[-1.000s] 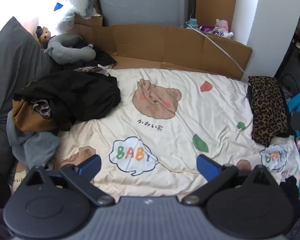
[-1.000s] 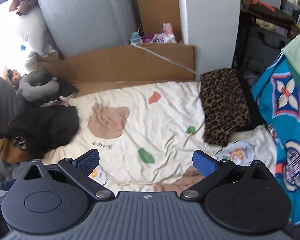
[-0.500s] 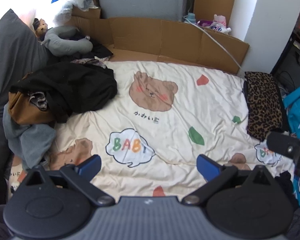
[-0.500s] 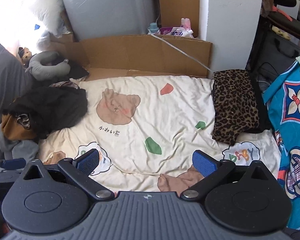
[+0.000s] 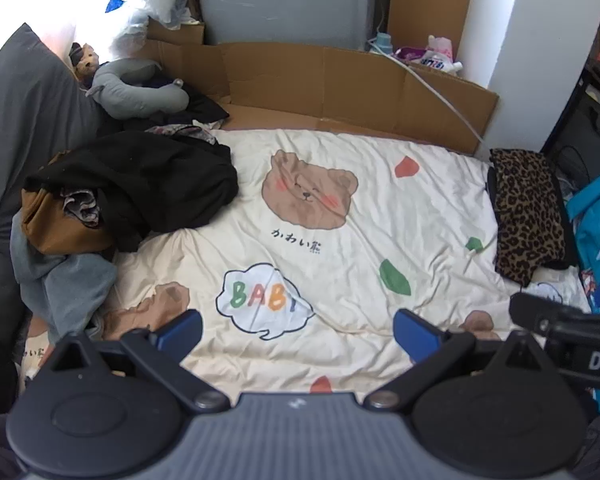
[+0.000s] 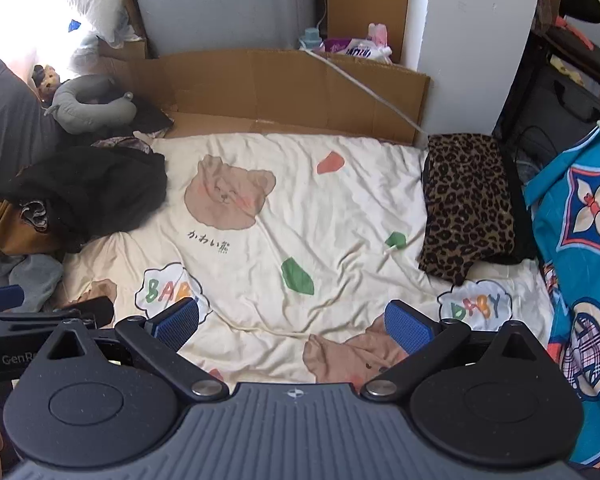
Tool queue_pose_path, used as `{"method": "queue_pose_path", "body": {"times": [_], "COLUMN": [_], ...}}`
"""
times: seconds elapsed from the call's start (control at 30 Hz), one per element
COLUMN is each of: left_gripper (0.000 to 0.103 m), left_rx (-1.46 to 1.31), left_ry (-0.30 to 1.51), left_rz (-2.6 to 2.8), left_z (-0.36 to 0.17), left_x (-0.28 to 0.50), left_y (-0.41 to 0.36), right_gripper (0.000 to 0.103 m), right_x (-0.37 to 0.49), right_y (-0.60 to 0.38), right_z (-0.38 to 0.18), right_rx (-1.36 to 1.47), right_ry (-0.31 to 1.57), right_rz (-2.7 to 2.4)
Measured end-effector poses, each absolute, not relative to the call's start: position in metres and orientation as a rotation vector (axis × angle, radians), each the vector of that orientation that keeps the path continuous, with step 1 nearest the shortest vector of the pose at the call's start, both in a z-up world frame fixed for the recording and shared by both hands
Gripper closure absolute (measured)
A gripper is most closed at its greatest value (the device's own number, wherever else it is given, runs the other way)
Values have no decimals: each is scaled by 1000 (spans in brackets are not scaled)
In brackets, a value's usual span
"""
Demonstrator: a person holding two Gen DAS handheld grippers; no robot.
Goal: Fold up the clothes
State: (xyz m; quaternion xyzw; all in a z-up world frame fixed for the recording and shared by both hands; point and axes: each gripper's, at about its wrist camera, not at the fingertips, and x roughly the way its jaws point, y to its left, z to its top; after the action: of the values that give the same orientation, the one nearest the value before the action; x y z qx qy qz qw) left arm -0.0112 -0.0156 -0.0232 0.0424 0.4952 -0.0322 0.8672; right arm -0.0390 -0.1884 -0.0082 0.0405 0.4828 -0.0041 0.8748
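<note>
Clothes pile (image 5: 132,184) far left of left claw (image 5: 298,330), both claws spread.

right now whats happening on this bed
A person holds two tongs over a cream bedsheet printed with bears, and neither has picked anything up. The left tongs and the right tongs are both open and empty. A crumpled pile of black, brown and grey clothes waits unfolded on the left side. A folded leopard-print garment lies on the right edge. The middle of the sheet is bare.
</note>
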Motion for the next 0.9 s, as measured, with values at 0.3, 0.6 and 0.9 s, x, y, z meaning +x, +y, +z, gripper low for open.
{"method": "queue_pose_path", "body": {"times": [0.3, 0.6, 0.9], "left_gripper": [1, 2, 2], "left_rx": [80, 57, 41], "left_ry": [1048, 1069, 1081], "left_rz": [-56, -59, -55], "left_z": [-25, -26, -27], "left_x": [-10, -9, -8], "left_y": [-13, -8, -5], "right_gripper": [1, 1, 1], "right_x": [-35, -32, -34], "right_y": [-186, -184, -182], "right_z": [-14, -14, -14], "right_rx": [79, 75, 69], "right_ry": [1019, 1018, 1020], "right_rz": [-11, -7, 6]}}
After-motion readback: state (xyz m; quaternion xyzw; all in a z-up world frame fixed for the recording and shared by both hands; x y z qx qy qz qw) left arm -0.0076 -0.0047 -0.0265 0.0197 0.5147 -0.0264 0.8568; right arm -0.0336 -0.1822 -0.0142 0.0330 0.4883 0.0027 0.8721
